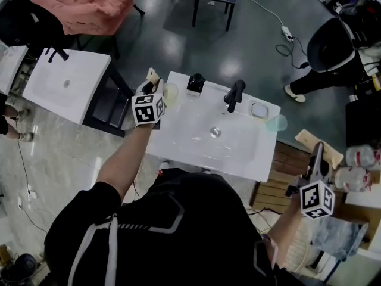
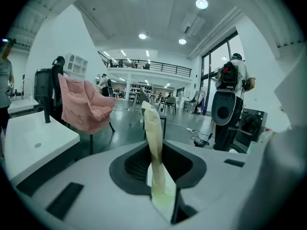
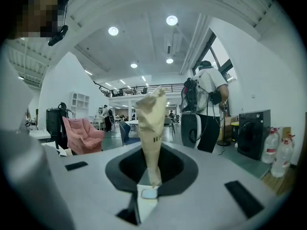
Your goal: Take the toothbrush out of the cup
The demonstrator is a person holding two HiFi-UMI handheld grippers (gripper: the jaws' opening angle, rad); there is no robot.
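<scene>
The left tongs point(image 2: 153, 143) are closed nearly all the way, and their tan tips pinch a thin, pale yellow-green handle low down between them, which looks like the toothbrush point(image 2: 163, 195). In the head view the left tongs point(image 1: 153, 75) sit at the back-left corner of the white washbasin point(image 1: 196, 154), pointing away from the person. The brush itself is too small to make out there. The cup point(image 1: 171, 93), translucent and yellowish, stands on that same corner of the washbasin, just beside the tongs. Whether the brush end is inside the cup cannot be told.

A black tap point(image 1: 235, 94) rises at the middle of the washbasin's back rim. A second clear cup point(image 1: 275, 123) stands at its right edge.

The right tongs point(image 3: 151, 128) are shut tip to tip with nothing between them. They are held off the washbasin's front-right corner point(image 1: 318, 151), over wooden boards point(image 1: 280, 183). A pink armchair point(image 1: 89, 5) sits well beyond the washbasin's back-left corner.
</scene>
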